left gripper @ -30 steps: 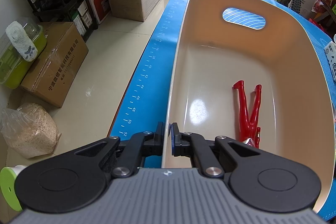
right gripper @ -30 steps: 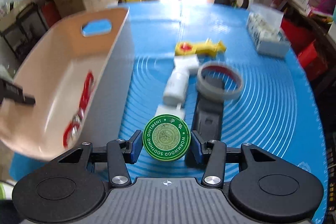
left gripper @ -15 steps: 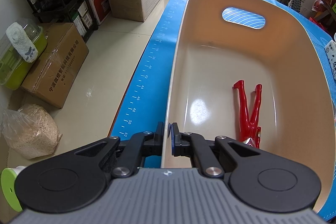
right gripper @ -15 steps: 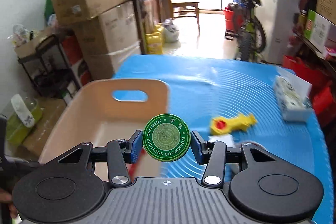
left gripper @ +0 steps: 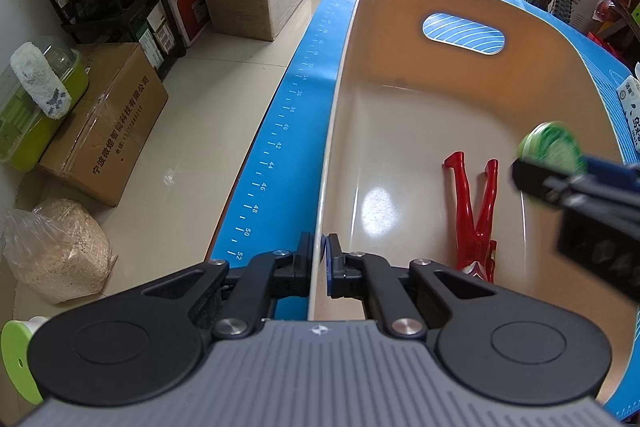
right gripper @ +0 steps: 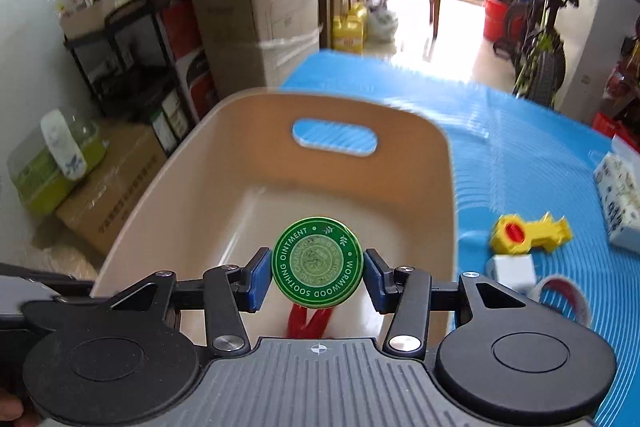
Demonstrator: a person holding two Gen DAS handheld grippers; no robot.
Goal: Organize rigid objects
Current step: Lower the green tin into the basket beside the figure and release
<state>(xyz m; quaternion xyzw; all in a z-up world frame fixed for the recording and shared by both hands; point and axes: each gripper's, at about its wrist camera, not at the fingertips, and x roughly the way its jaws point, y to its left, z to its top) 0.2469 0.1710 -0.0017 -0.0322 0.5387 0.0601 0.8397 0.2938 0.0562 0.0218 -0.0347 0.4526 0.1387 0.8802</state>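
Note:
A beige plastic bin (left gripper: pixel 400 107) with a handle cut-out stands on the blue mat; it also shows in the right wrist view (right gripper: pixel 208 171). My left gripper (left gripper: pixel 319 259) is shut on the bin's near rim. A red figure (left gripper: pixel 476 211) lies on the bin floor. My right gripper (right gripper: pixel 318 277) is shut on a round green ointment tin (right gripper: pixel 318 261) and holds it over the bin, above the red figure (right gripper: pixel 308 321). The tin (left gripper: pixel 550 151) and right gripper show at the right of the left wrist view.
On the blue mat (right gripper: pixel 520 131) right of the bin lie a yellow toy (right gripper: pixel 528 233), a white block (right gripper: pixel 514 271), a grey ring (right gripper: pixel 568 297) and a tissue pack (right gripper: pixel 620 195). Cardboard boxes (left gripper: pixel 104 123) and shelves stand on the floor to the left.
My right gripper has carried the green tin from above the mat leftwards to over the bin and now shows in the left wrist view. The left gripper has stayed on the rim.

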